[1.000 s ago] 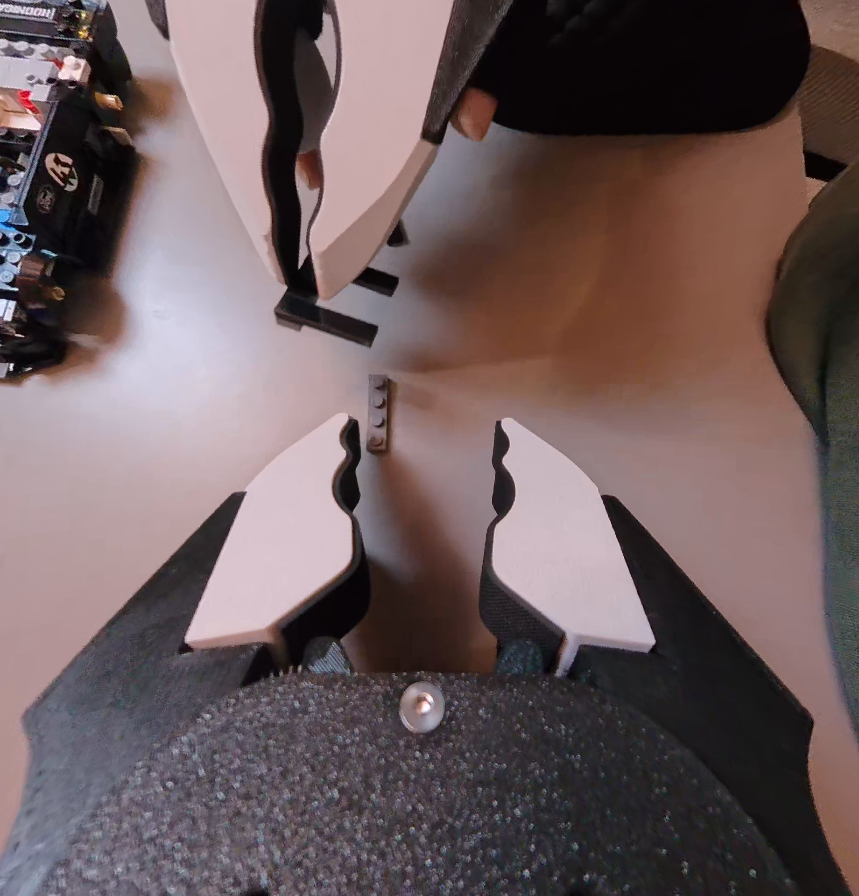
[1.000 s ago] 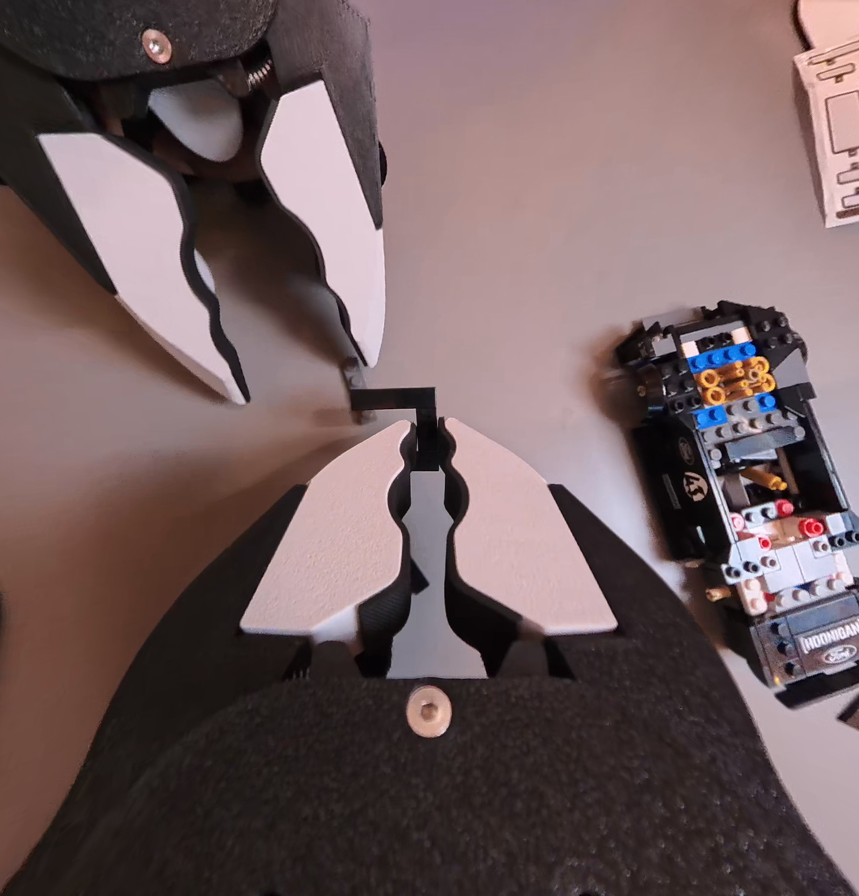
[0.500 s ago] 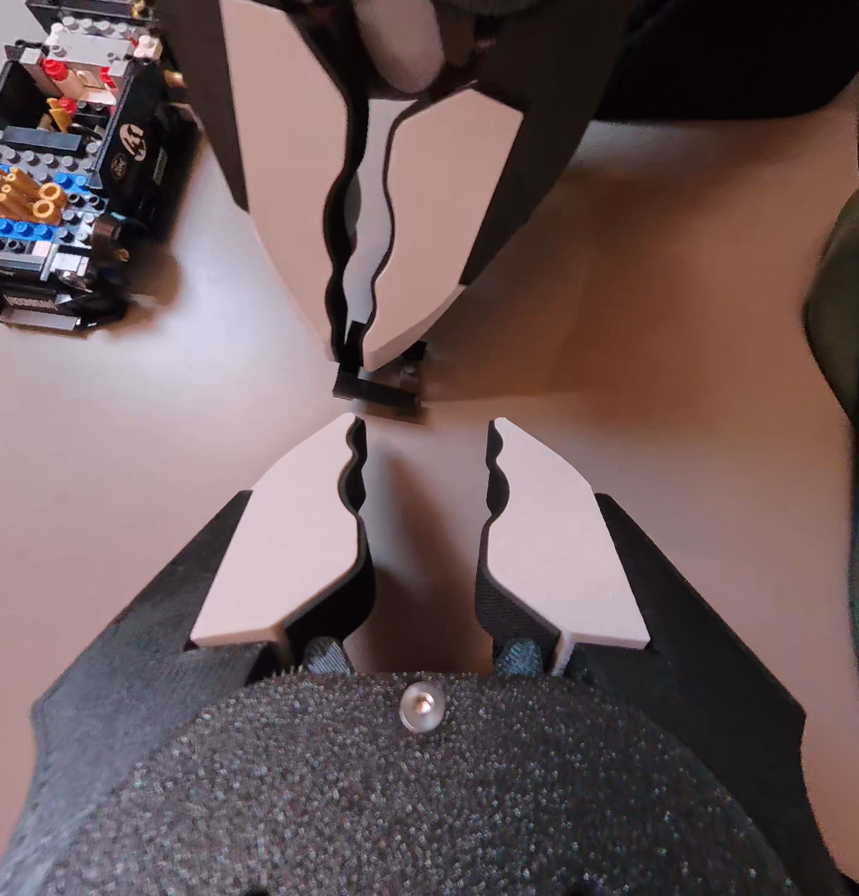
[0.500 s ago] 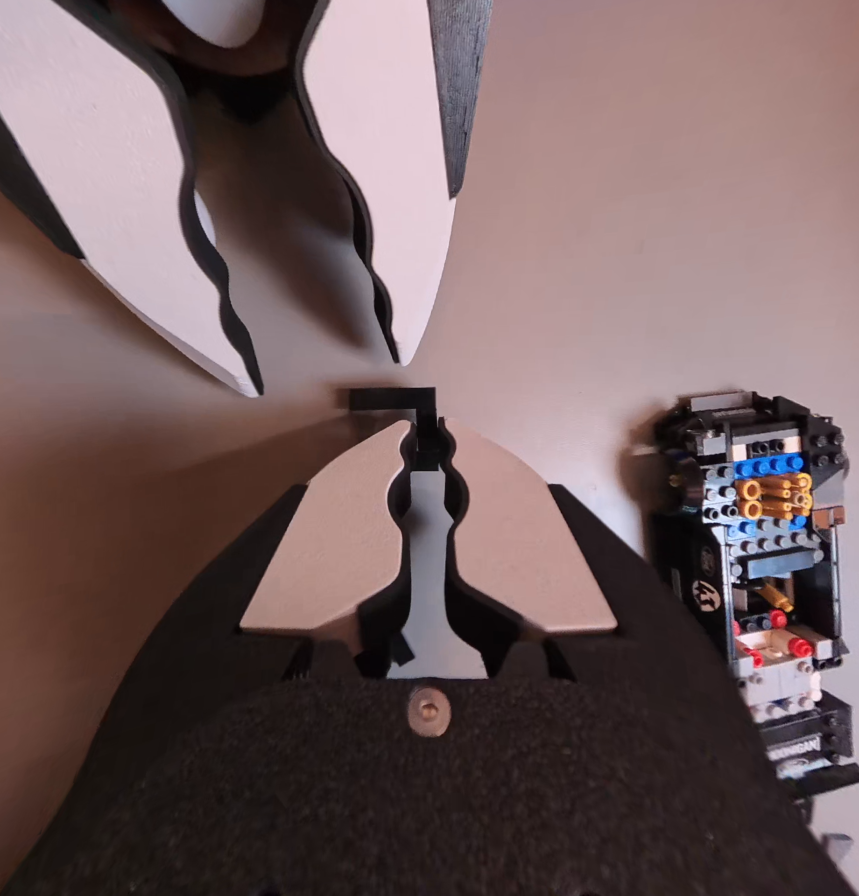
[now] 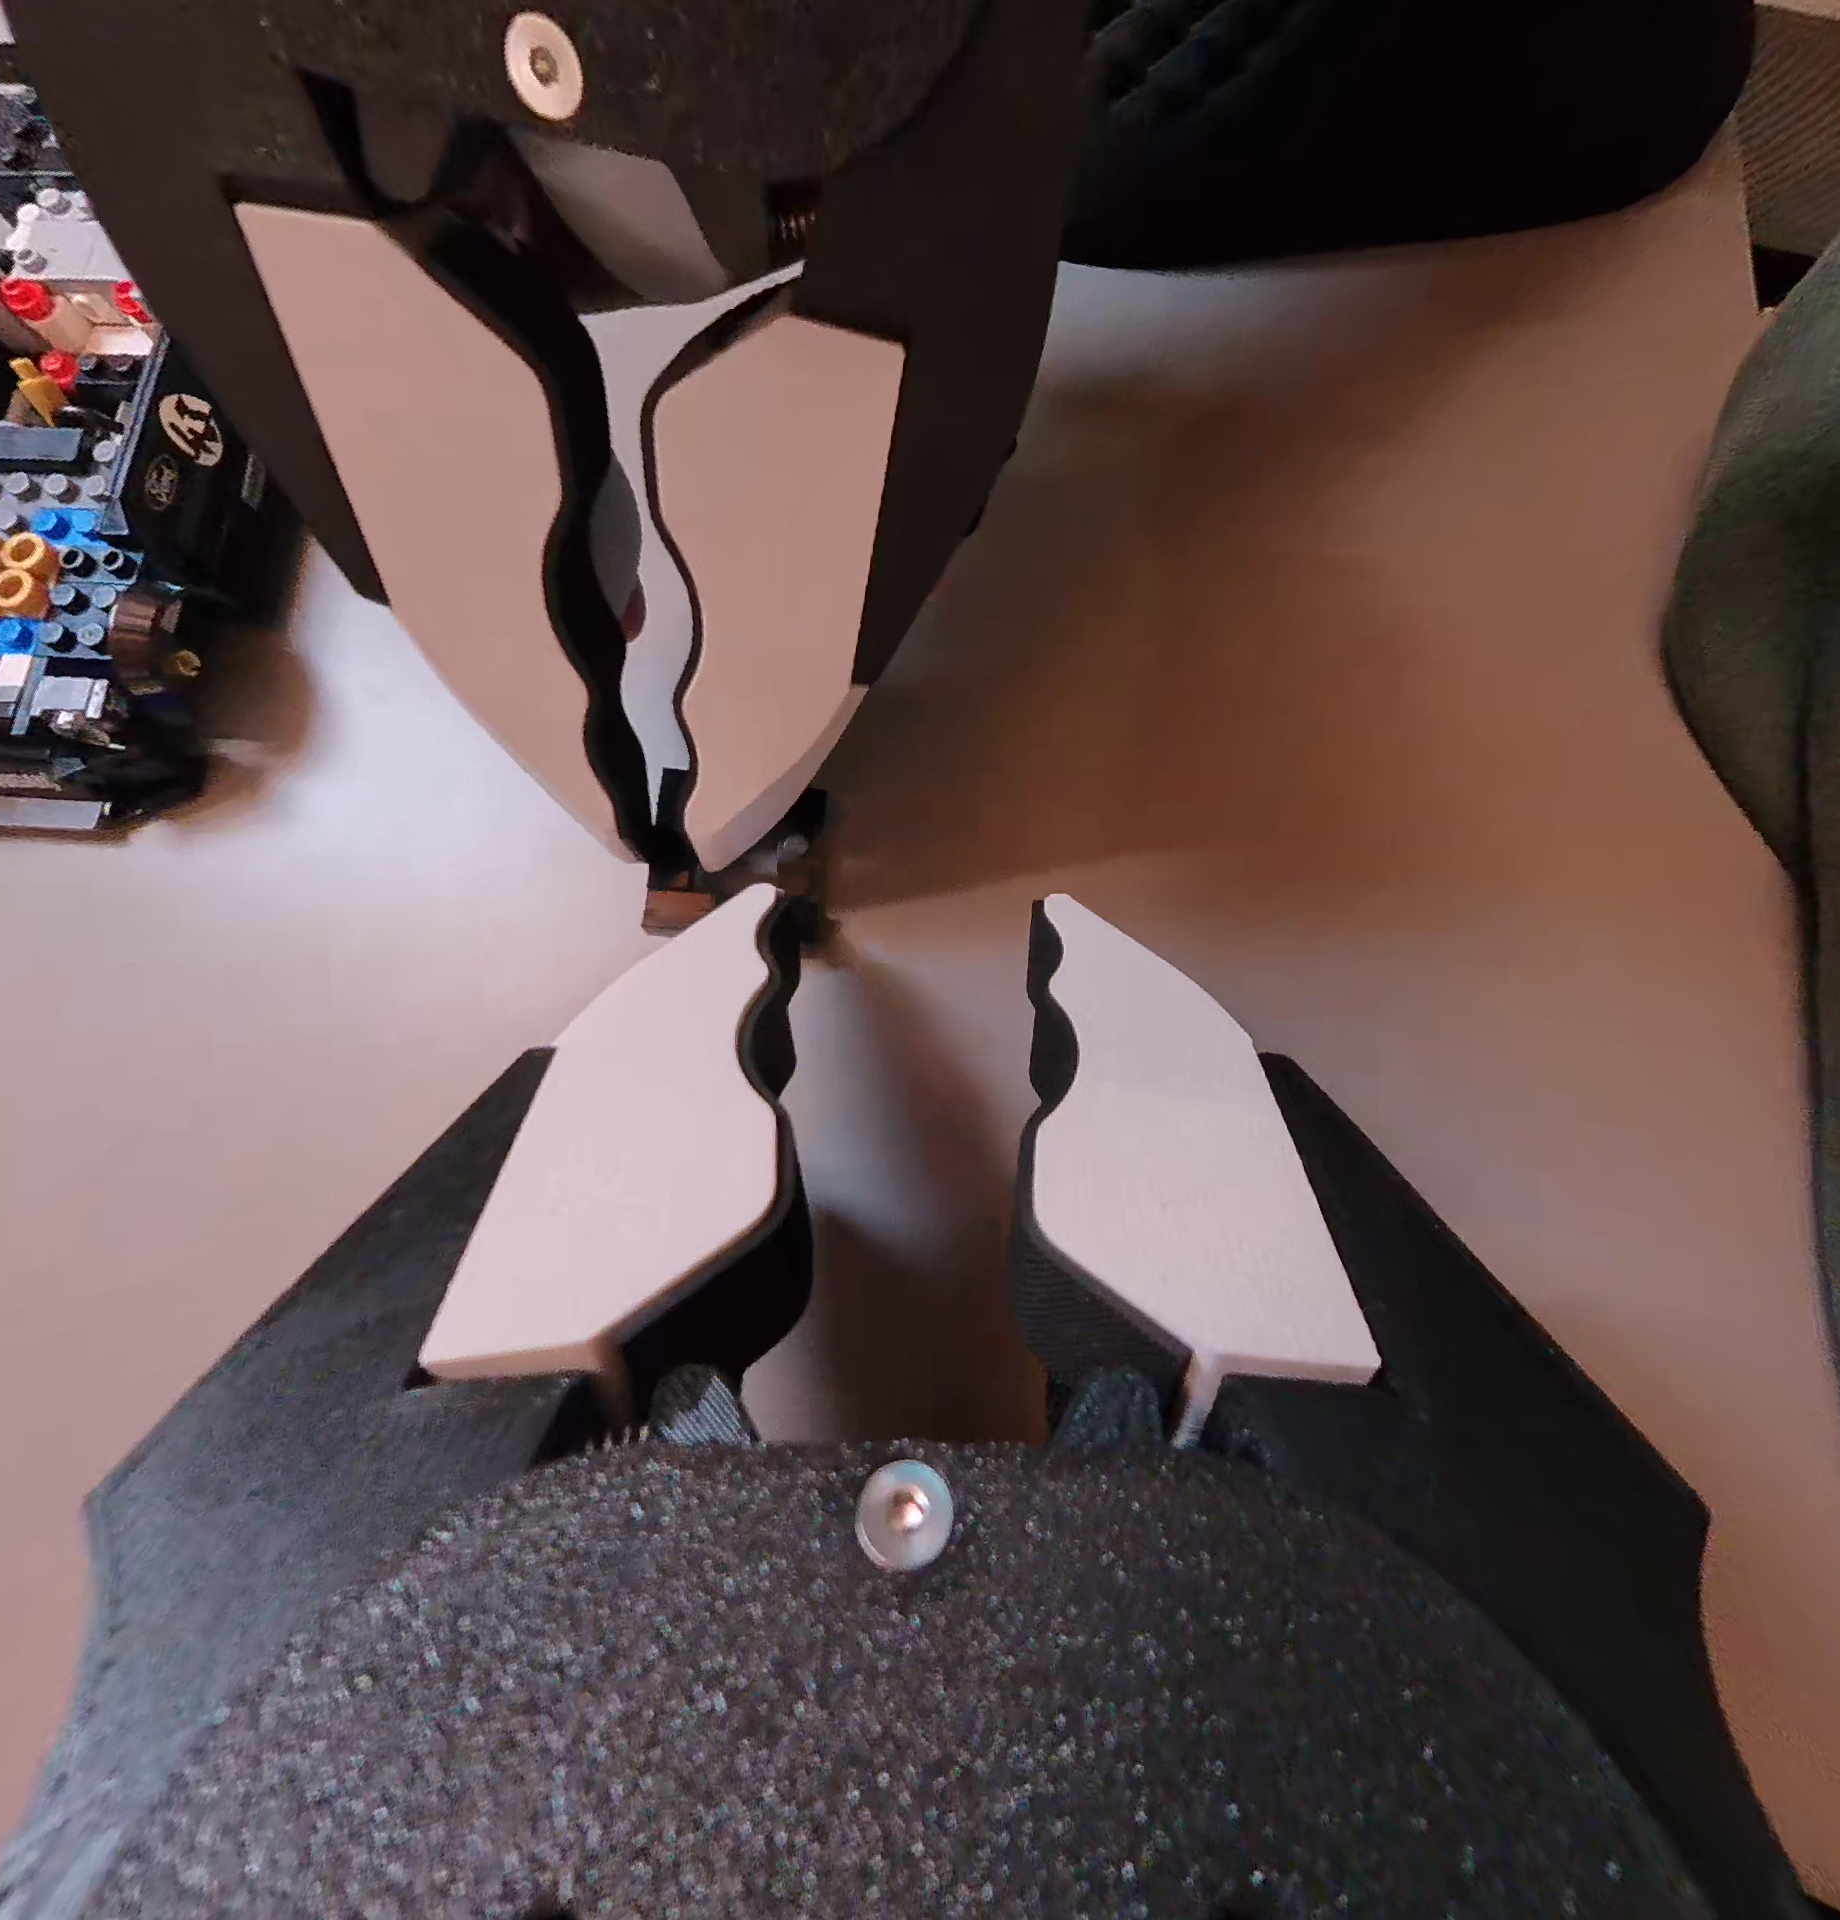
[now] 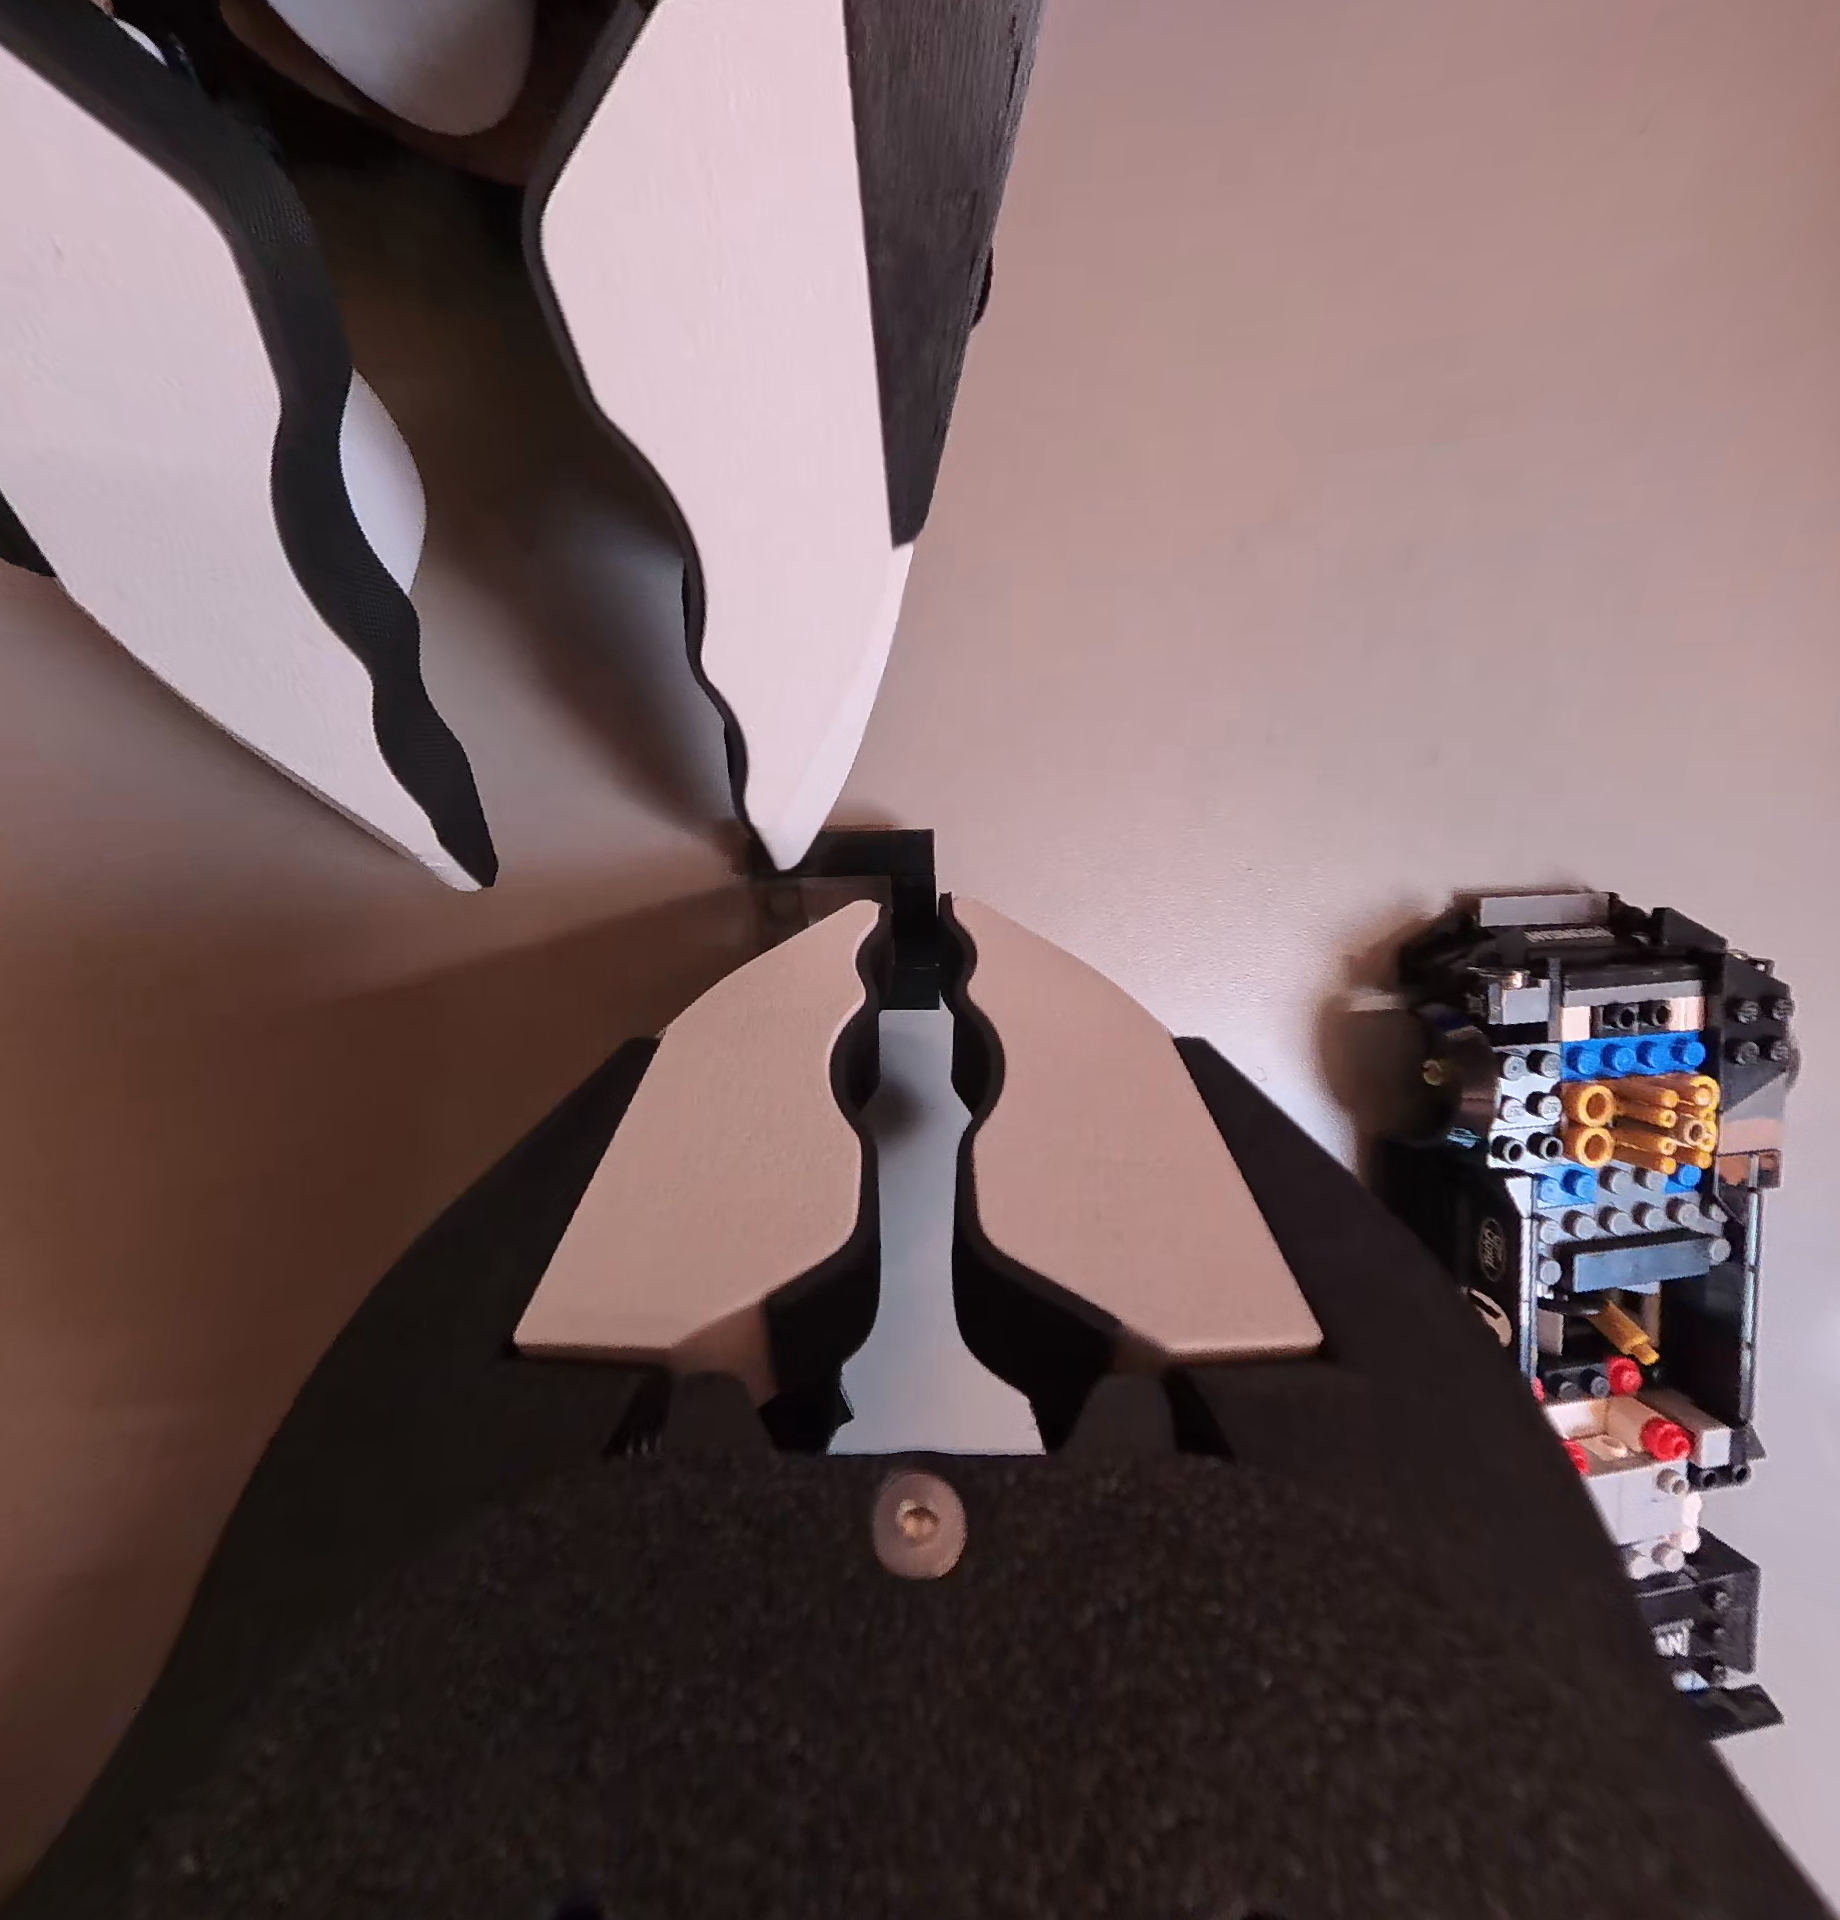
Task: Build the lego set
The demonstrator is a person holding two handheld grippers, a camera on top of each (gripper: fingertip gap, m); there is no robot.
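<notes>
My right gripper (image 6: 914, 906) is shut on a small black L-shaped piece (image 6: 864, 852) and holds it just over the beige table. In the left wrist view it comes down from the top (image 5: 669, 854), with the black piece (image 5: 673, 906) at its tips. My left gripper (image 5: 908, 914) is open and empty. In the right wrist view it comes in from the top left (image 6: 625, 864), and one fingertip (image 6: 791, 821) touches the free end of the black piece. A small dark studded piece (image 5: 804, 852) lies under that end, mostly hidden.
The part-built black Lego car (image 6: 1622, 1195), with blue, gold, grey and red parts inside, sits on the table to my right gripper's right; it also shows in the left wrist view (image 5: 54, 540). A dark green padded seat (image 5: 1809, 623) and a black sleeve (image 5: 1415, 125) border the table.
The two grippers have come together tip to tip. The left fingertip now meets the end of the black piece. The loose grey plate is now mostly hidden beneath it.
</notes>
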